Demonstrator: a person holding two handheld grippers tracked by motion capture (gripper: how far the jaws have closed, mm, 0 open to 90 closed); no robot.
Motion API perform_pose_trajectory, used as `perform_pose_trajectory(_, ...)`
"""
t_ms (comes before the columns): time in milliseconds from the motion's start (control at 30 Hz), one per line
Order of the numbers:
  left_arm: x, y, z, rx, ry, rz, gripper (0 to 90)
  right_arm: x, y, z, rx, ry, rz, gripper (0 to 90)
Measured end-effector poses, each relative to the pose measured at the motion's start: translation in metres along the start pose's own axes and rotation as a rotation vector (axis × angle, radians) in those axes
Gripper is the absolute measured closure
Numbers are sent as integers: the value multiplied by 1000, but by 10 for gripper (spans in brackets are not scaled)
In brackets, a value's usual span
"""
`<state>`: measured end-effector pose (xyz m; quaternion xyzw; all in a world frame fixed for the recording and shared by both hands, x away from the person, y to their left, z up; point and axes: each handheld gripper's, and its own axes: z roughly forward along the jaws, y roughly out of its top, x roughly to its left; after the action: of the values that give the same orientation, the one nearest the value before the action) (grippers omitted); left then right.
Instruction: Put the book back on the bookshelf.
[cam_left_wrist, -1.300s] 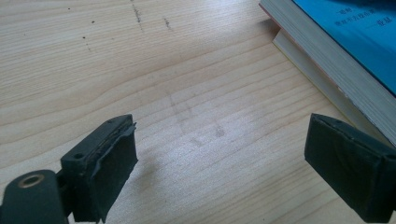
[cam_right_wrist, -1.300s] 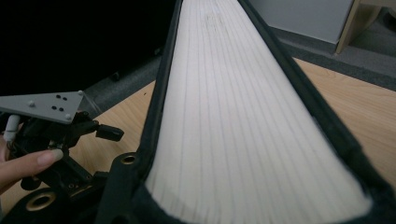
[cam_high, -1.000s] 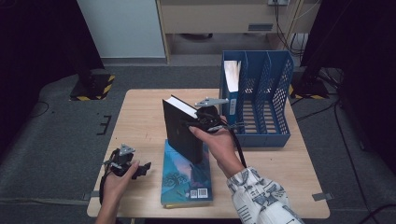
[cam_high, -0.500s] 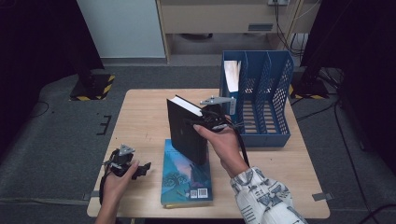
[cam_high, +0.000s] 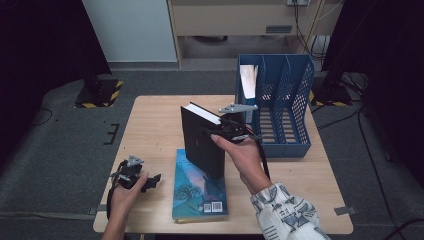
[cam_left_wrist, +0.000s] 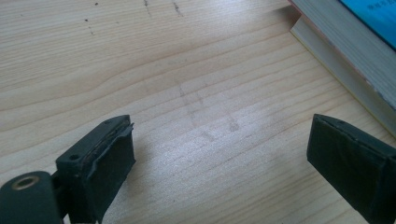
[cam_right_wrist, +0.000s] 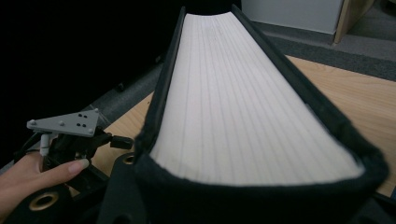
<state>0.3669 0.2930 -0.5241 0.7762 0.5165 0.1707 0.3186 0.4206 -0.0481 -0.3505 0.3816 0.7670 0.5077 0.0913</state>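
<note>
A thick black book (cam_high: 202, 142) stands upright above the table's middle, with my right gripper (cam_high: 216, 133) shut on its upper edge. In the right gripper view its white page block (cam_right_wrist: 233, 102) runs away from me between the jaws. Under it, a blue-covered book (cam_high: 200, 192) lies flat near the front edge. My left gripper (cam_high: 150, 182) rests low at the table's front left, open, with only bare wood (cam_left_wrist: 201, 107) between its jaws (cam_left_wrist: 219, 172). The flat book's page edge (cam_left_wrist: 345, 51) lies just beyond that gripper's right jaw.
A blue mesh file rack (cam_high: 280, 100) with several slots stands at the table's back right, a white paper (cam_high: 248, 80) in its left slot. The wooden table (cam_high: 155, 120) is bare at the back left. Dark floor surrounds it.
The right hand has carried the black book slightly to the right, toward the rack. The left gripper has stayed where it was.
</note>
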Motion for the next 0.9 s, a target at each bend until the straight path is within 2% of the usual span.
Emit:
perform_pose_trajectory(367,-1,-1,2,14,-7,-2,66,-3,0,-6,-9,-10,15,534)
perform_pose_trajectory(633,0,-2,4,6,-8,-4,56,-6,-2,-18,-23,0,35,534)
perform_pose_trajectory(900,-3,-6,6,-20,10,25,35,-8,-4,-25,-20,14,47,534)
